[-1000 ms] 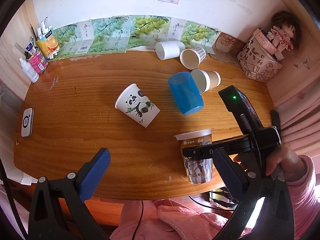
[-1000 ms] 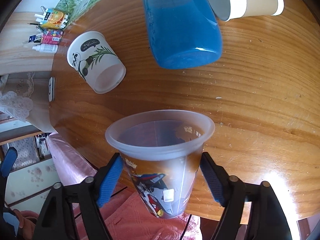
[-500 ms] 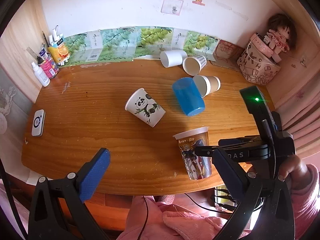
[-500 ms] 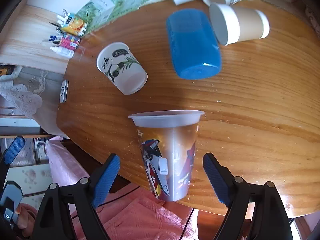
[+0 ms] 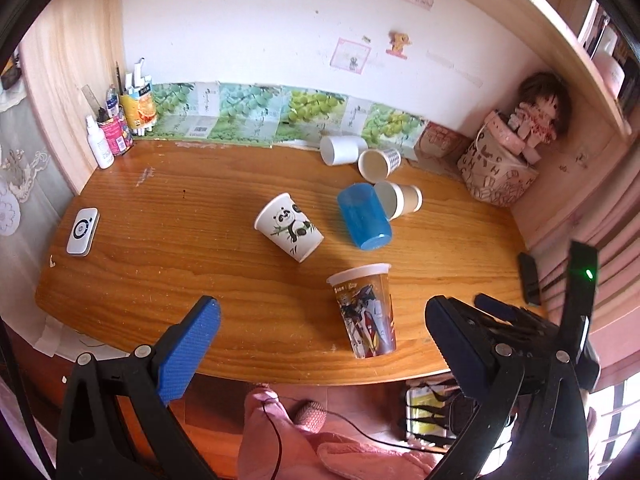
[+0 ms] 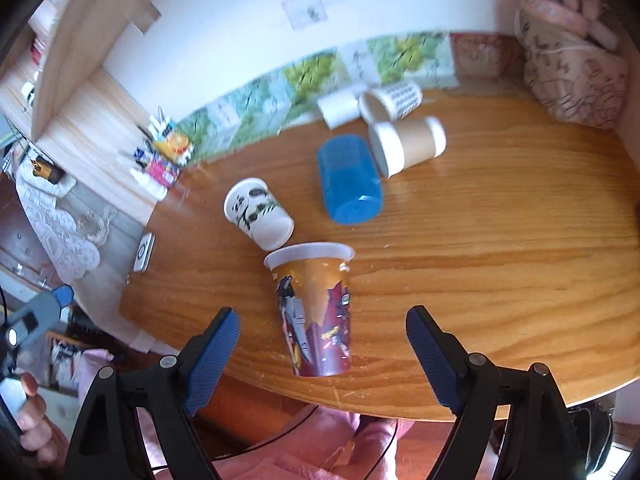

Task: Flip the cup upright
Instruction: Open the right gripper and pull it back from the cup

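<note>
One printed cup point(image 6: 316, 312) stands upright near the table point(image 6: 500, 264) edge, both jaws wide and empty; looks light, thin-walled, so pinch gently mid-body.

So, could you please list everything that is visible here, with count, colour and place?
Clear plastic cup with robot print: 1, upright, near table edge.
White paper cup with panda: 1, lying, table centre.
Blue plastic tumbler: 1, lying, right of the panda cup.
Brown-sleeved paper cup: 1, lying beside the tumbler.
Checked paper cup: 1, lying, near the wall.
Plain white cup: 1, lying, near the wall.
Small white flat device: 1, left side of the table.
Wooden table: 1, orange-brown.
Left hand-held gripper: black, blue pads, open.
Right hand-held gripper: open, around nothing.
</note>
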### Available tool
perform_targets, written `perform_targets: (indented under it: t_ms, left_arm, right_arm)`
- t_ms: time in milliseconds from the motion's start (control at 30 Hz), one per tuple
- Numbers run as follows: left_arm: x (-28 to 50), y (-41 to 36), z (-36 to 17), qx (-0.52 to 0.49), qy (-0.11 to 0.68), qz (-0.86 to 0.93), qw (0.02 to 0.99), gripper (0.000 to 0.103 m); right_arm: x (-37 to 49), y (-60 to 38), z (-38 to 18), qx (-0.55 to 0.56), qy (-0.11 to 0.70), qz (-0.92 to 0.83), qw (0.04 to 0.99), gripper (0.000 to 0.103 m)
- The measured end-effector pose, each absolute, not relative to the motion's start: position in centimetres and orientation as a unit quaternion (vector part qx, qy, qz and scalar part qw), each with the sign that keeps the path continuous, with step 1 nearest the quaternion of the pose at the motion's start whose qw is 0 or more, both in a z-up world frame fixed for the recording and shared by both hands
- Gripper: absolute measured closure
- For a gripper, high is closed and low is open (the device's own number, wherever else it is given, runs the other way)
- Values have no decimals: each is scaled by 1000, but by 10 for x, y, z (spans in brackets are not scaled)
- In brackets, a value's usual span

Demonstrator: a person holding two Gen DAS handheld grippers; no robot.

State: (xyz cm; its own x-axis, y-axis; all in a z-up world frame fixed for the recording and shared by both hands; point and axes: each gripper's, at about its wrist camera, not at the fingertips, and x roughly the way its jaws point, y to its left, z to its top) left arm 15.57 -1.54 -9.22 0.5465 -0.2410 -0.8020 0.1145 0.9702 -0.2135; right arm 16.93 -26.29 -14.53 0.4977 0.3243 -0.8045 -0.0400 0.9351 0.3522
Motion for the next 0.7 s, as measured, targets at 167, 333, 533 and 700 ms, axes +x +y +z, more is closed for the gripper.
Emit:
perform_targets:
  t_ms: [167, 333, 533, 700]
  left_arm:
    - [144, -15, -88, -68, 436, -94, 893, 1]
    - [141, -18, -95, -70, 432, -95, 894, 1]
    - [144, -23, -112, -78, 452, -107, 882, 1]
    - [154, -29, -136, -71, 482, -105, 867, 1]
  right_arm:
    - [129, -274, -122, 133, 400, 92, 902, 16]
    - [98, -286, -105, 144, 334, 79, 928, 16]
    - [72, -293, -93, 136, 277, 66, 949, 16]
    - [53, -292, -86, 115, 244, 56, 961, 16]
